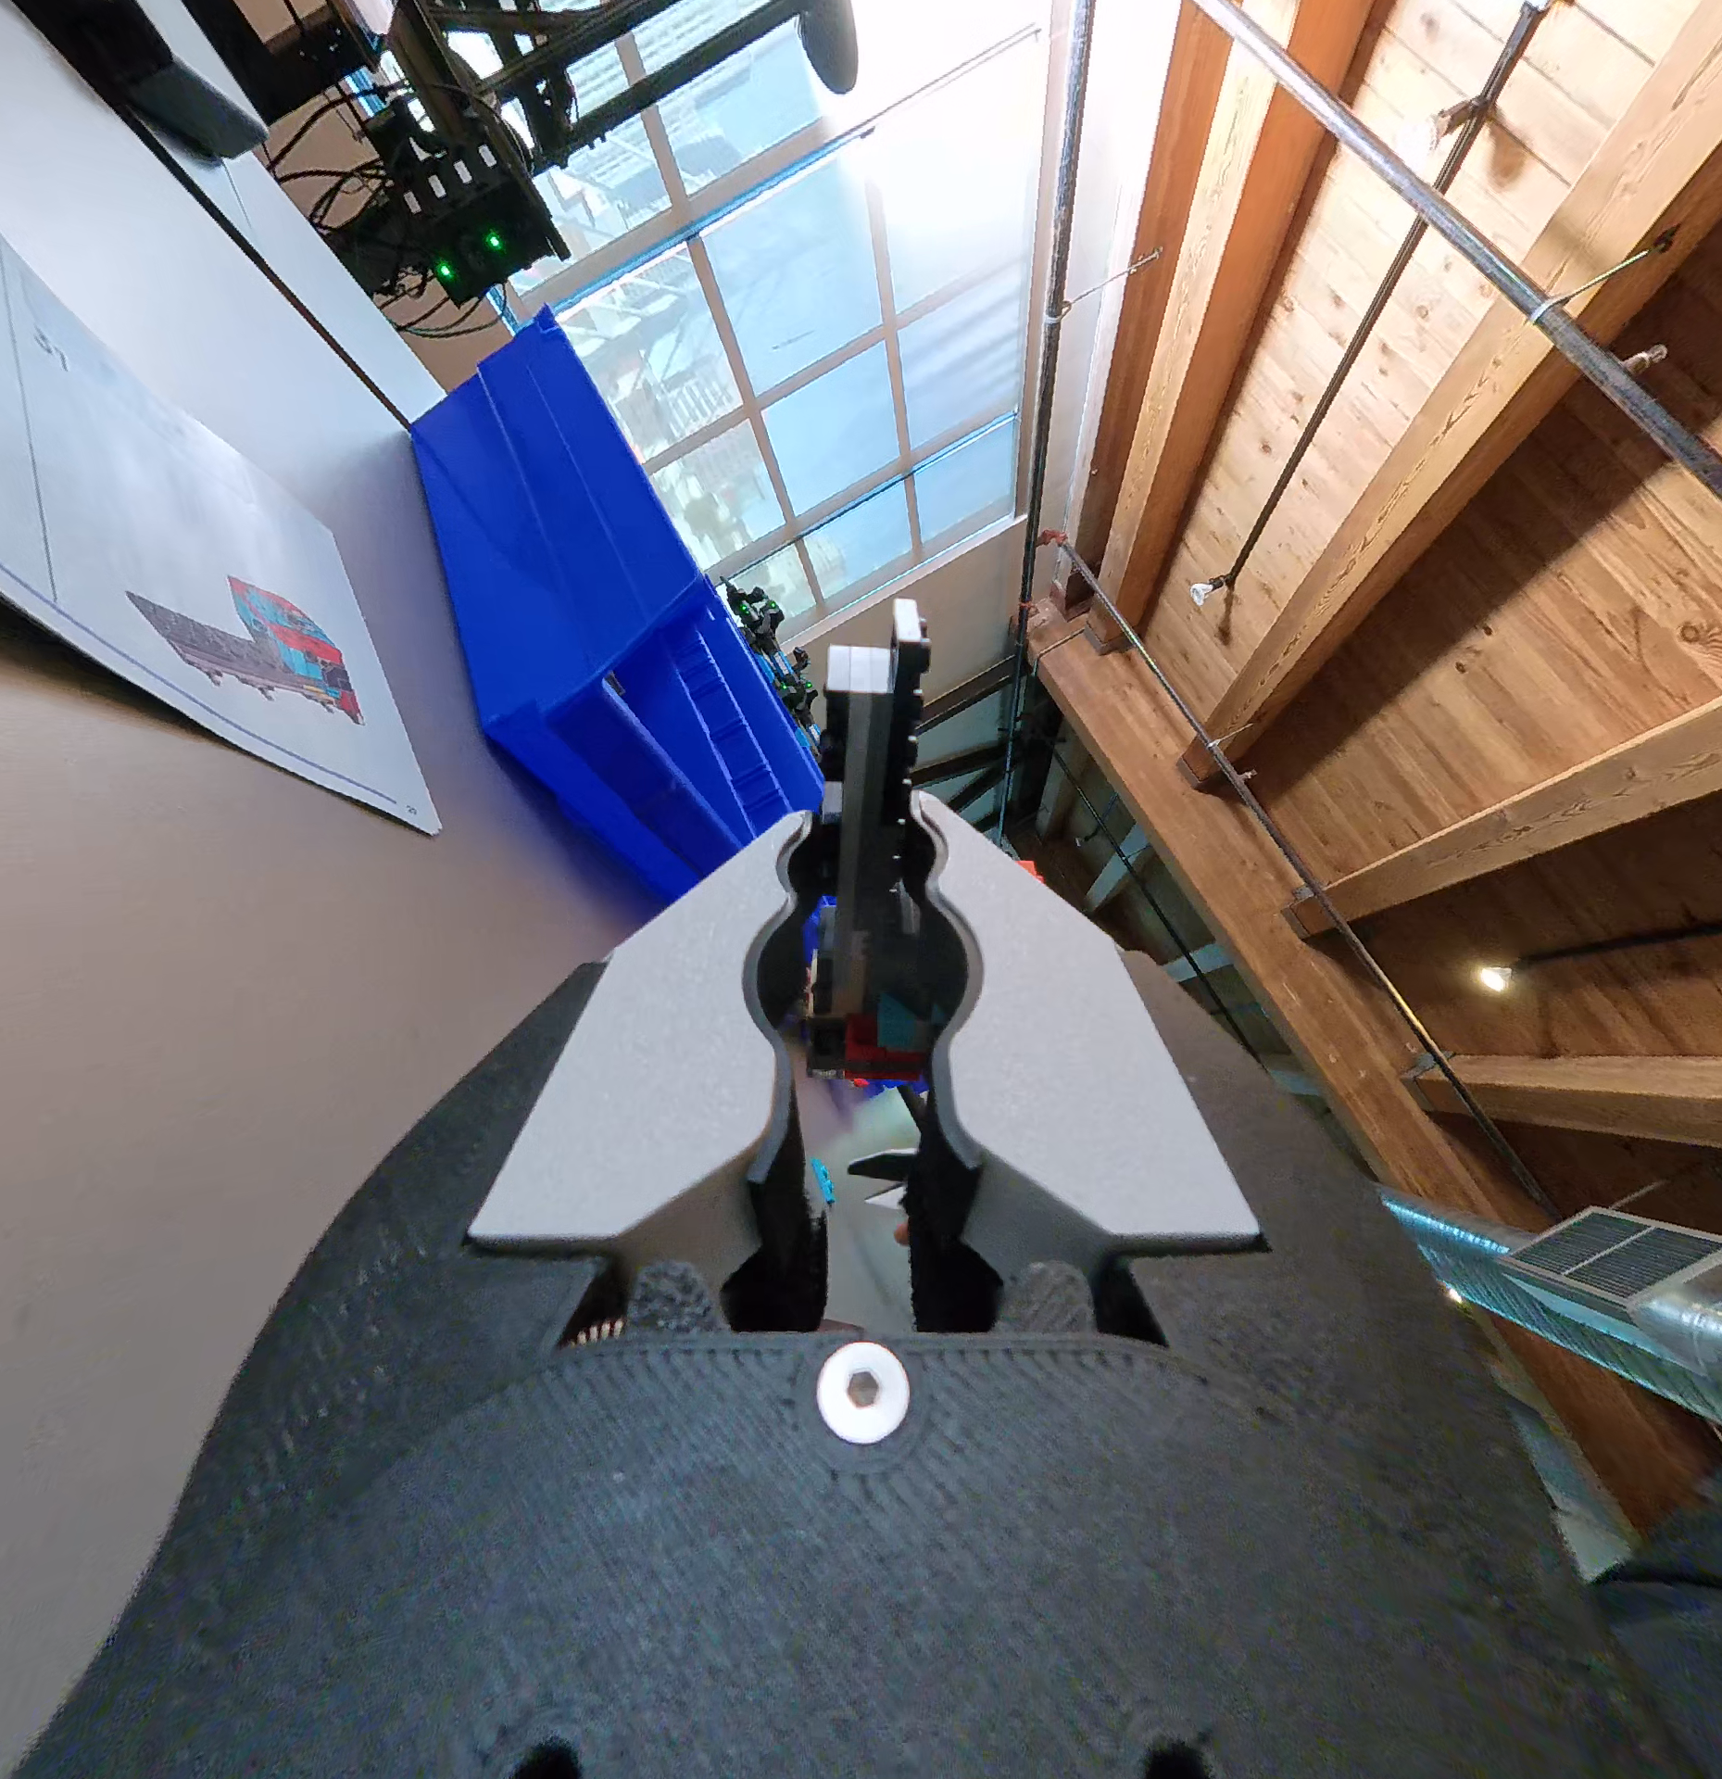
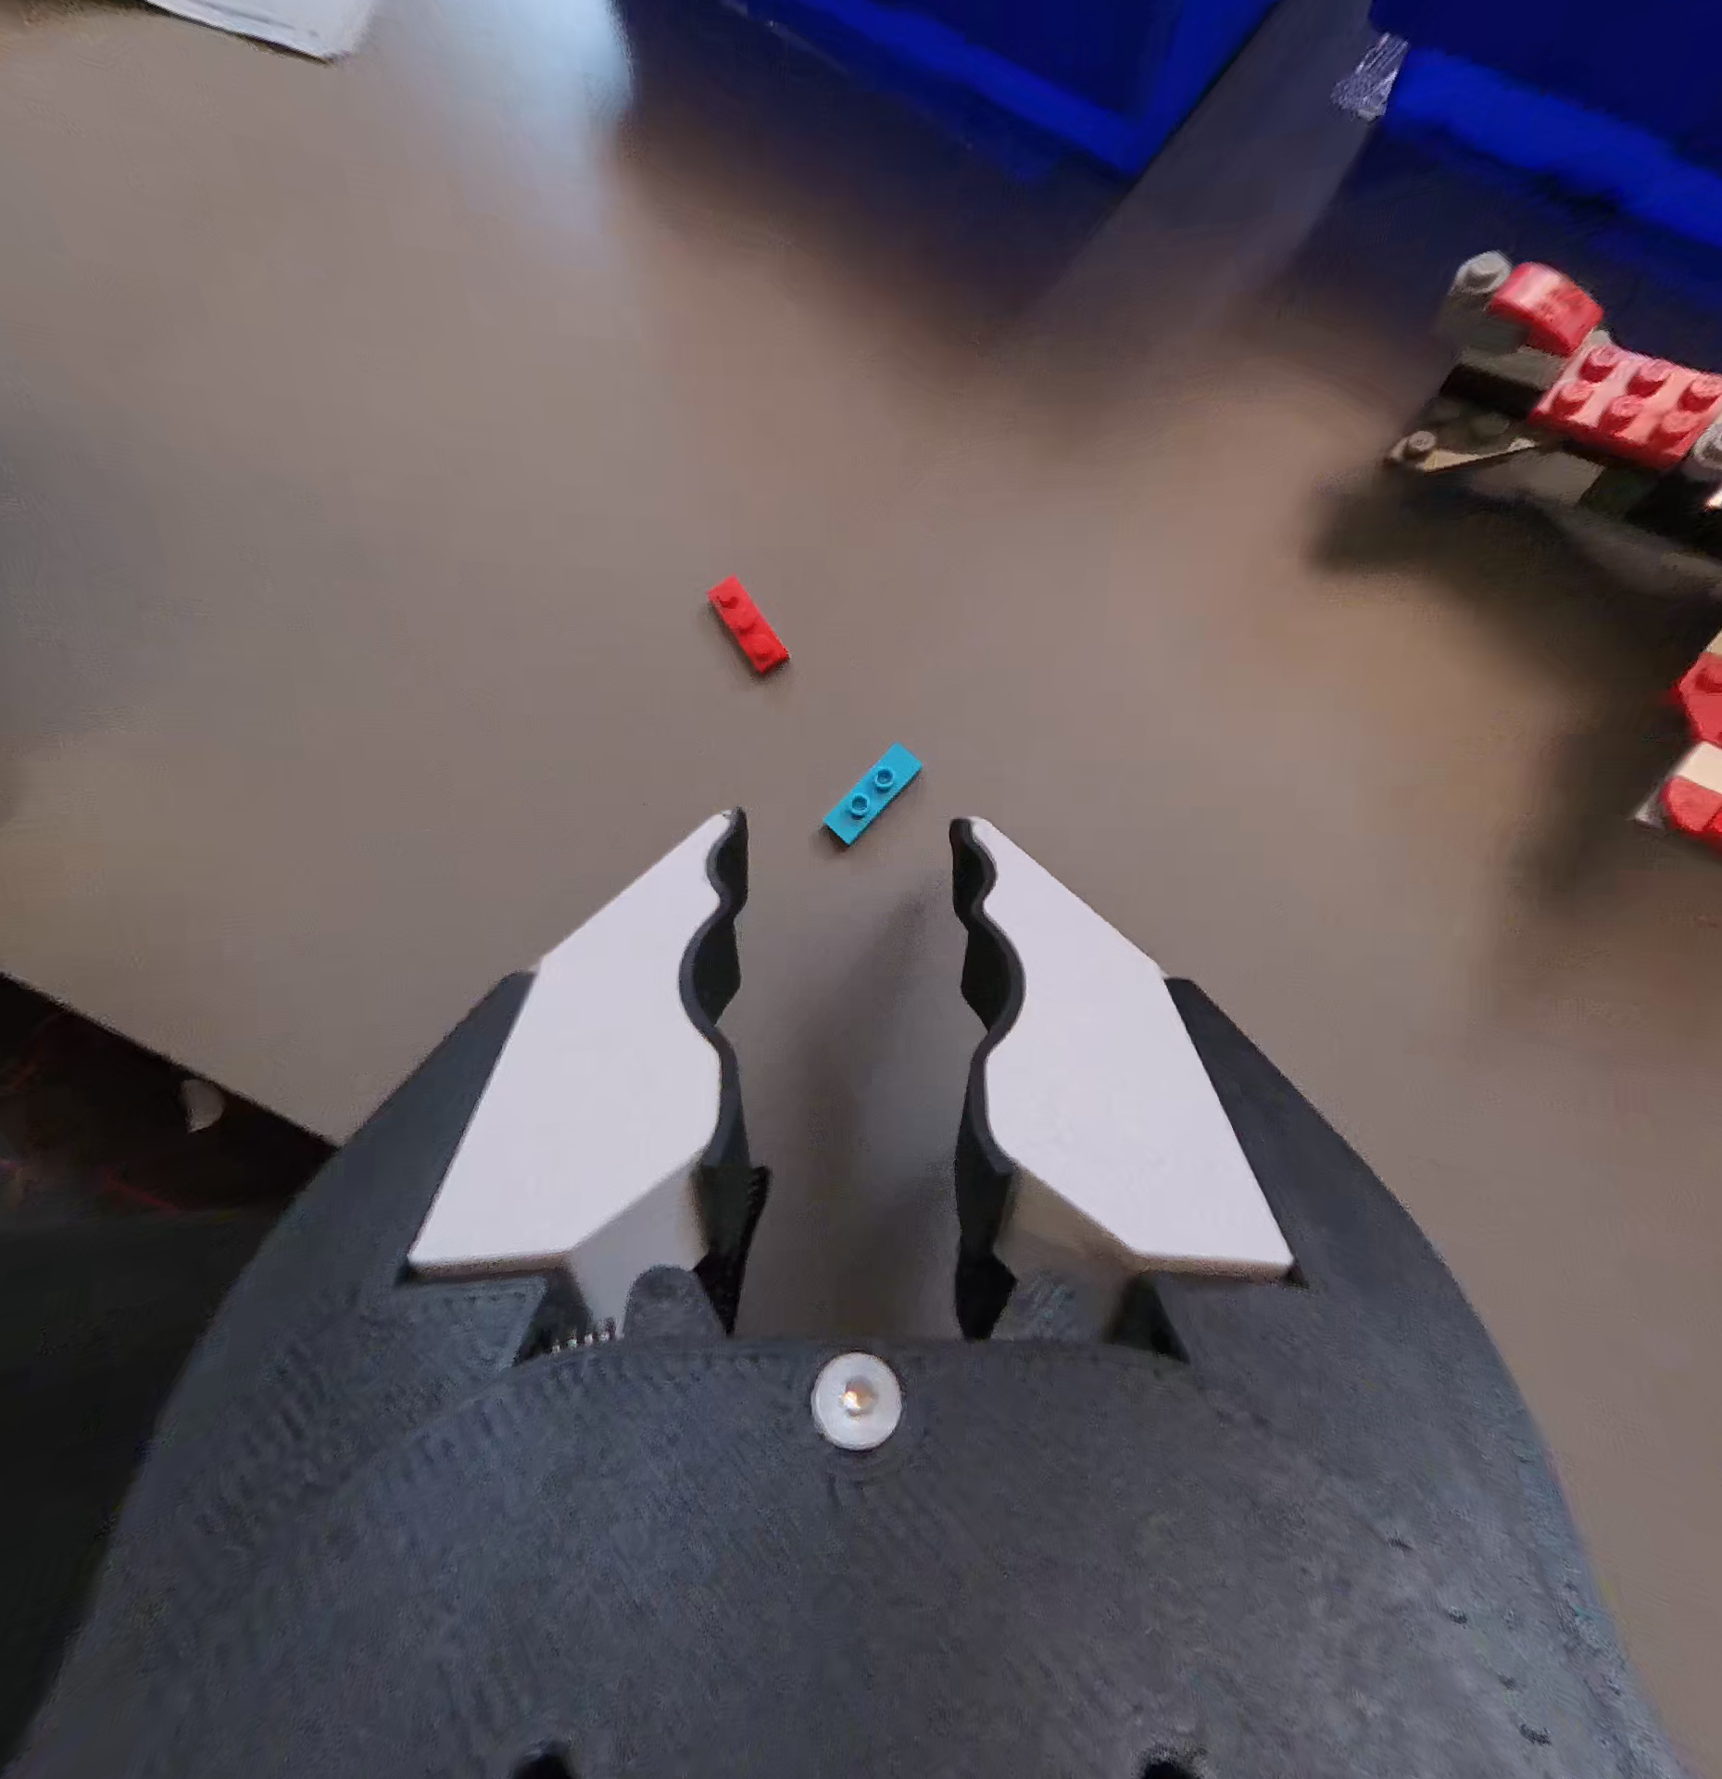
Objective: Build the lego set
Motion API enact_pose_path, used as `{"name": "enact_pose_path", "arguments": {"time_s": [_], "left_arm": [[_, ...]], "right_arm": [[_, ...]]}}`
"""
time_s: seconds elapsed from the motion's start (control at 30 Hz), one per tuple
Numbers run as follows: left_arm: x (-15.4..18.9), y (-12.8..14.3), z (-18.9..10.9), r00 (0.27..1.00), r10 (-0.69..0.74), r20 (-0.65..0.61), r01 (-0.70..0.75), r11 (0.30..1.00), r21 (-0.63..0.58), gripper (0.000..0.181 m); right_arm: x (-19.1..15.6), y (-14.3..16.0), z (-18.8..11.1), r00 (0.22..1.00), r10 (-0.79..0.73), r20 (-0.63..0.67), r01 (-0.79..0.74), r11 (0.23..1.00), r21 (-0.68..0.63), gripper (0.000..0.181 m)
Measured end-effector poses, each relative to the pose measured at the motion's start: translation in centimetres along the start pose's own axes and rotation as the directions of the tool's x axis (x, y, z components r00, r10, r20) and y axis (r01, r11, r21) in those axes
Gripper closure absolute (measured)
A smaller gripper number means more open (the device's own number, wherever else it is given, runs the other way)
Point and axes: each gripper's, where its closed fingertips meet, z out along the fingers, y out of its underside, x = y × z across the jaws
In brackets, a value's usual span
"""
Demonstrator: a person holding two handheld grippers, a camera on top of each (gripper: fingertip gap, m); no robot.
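My left gripper (image 1: pixel 866 837) is shut on a flat lego assembly (image 1: pixel 871 760) of grey and black plates with red and teal parts, seen edge-on and lifted off the table, tilted up toward the window. My right gripper (image 2: pixel 847 828) is open and empty above the brown table (image 2: pixel 356 481). A small teal plate (image 2: pixel 872 793) lies just beyond its fingertips, between them. A small red plate (image 2: pixel 748 624) lies a little farther on. A partly built red, black and grey lego model (image 2: pixel 1607 424) sits at the right edge of the right wrist view.
Blue plastic bins (image 1: pixel 587 597) stand at the back of the table; they also show in the right wrist view (image 2: pixel 1030 87). An open instruction booklet (image 1: pixel 164 539) lies on the table at the left. The table's front edge (image 2: pixel 154 1049) runs at lower left. The left gripper's tips are roughly 30 centimetres from the right gripper's.
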Motion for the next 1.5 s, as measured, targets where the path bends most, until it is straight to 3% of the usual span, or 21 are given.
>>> {"name": "enact_pose_path", "arguments": {"time_s": [0.17,0.33,0.4,0.53,0.67,0.87,1.5], "left_arm": [[-0.5,0.4,0.0,0.999,-0.030,0.019,0.030,0.999,-0.019,0.165],[-1.3,0.6,-0.1,0.997,-0.053,0.062,0.055,0.998,-0.037,0.165],[-2.3,1.2,-0.2,0.990,-0.079,0.118,0.086,0.995,-0.058,0.165],[-3.4,2.1,-0.2,0.973,-0.149,0.178,0.163,0.984,-0.066,0.165],[-3.6,2.9,0.0,0.962,-0.186,0.201,0.203,0.976,-0.072,0.165],[-3.7,2.9,-0.1,0.960,-0.184,0.211,0.202,0.977,-0.068,0.165],[-4.2,2.5,-0.3,0.955,-0.186,0.232,0.202,0.978,-0.047,0.165]], "right_arm": [[0.6,0.1,1.2,0.984,-0.087,-0.156,0.086,0.996,-0.014,0.154],[0.1,-0.3,1.4,0.983,-0.143,-0.119,0.140,0.990,-0.034,0.174],[-1.1,-1.2,1.0,0.985,-0.156,-0.068,0.156,0.988,-0.005,0.174],[-6.7,-5.3,0.3,0.973,-0.194,0.126,0.178,0.976,0.127,0.174],[-14.7,-9.9,0.5,0.897,-0.300,0.323,0.224,0.941,0.254,0.174],[-21.4,-13.8,2.1,0.812,-0.452,0.369,0.332,0.878,0.345,0.174],[-22.7,-14.4,4.7,0.807,-0.535,0.252,0.431,0.823,0.369,0.173]]}}
